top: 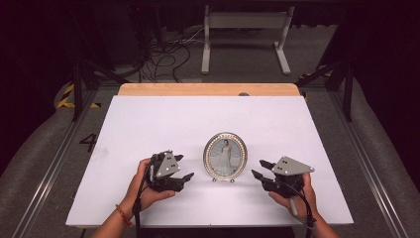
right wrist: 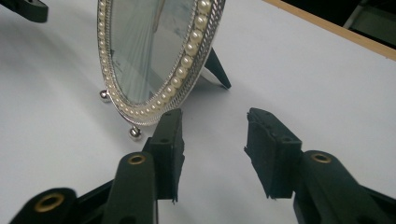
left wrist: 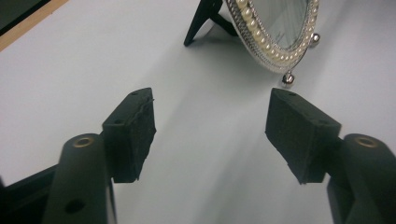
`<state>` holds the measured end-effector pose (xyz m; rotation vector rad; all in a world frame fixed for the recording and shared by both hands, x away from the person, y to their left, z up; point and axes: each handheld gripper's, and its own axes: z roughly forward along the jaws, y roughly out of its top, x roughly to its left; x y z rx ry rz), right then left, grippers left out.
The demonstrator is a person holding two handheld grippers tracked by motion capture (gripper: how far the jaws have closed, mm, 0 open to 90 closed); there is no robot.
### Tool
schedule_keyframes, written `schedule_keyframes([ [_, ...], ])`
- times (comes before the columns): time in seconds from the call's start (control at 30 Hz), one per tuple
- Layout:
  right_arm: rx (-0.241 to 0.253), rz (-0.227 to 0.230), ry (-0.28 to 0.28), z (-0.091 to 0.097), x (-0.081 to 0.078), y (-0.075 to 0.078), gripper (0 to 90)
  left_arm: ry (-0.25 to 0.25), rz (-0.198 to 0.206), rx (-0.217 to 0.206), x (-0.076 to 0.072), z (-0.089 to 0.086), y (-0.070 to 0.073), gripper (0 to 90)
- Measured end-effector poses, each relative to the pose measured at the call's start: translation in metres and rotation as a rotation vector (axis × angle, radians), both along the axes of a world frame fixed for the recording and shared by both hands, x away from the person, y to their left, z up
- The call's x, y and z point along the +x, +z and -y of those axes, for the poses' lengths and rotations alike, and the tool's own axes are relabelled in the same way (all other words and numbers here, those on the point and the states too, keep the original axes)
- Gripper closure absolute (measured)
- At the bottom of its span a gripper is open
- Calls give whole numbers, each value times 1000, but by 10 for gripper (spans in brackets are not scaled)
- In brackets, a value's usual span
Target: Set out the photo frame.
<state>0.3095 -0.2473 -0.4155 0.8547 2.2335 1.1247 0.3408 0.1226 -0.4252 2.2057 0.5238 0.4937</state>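
Observation:
An oval picture frame [top: 225, 155] with a pearl-beaded silver rim stands upright on small ball feet near the middle of the white table top [top: 148, 124]. My left gripper [top: 184, 166] lies just left of it, jaws pointing at the frame, open and holding nothing. To the right of the frame, my right gripper [top: 257, 167] is also open and empty. In the left gripper view the frame [left wrist: 275, 32] and its black back prop are ahead of the gripper [left wrist: 212, 100]. The right gripper view has the frame [right wrist: 149, 51] close ahead and left of the gripper [right wrist: 214, 119].
A wooden strip [top: 208, 89] runs along the table's far edge. Beyond it on the floor are a white metal stand [top: 245, 34] and loose cables [top: 168, 57]. The left gripper's jaw tip [right wrist: 23, 9] appears at the top left of the right gripper view.

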Motion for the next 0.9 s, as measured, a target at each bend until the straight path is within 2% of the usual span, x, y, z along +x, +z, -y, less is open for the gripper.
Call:
schedule_keyframes([
  [0.17, -33, -5, 6, 5, -1, -5, 461, 18, -6, 11, -3, -13, -4, 251],
  [0.3, -65, 3, 23, 7, -3, -7, 391, 33, 5, 18, -6, -21, -7, 202],
  [0.43, -46, -2, 23, 13, -4, -8, 341, 32, 9, 23, -10, -28, -9, 186],
  [0.57, -33, -5, 14, 17, -4, -11, 296, 42, 6, 4, -14, -36, -11, 178],
  [0.67, -41, -4, -3, 20, -6, -14, 244, 48, 6, 2, -17, -41, -13, 172],
  [0.9, -39, -1, -20, 29, -9, -16, 208, 73, 3, 10, -22, -56, -19, 137],
])
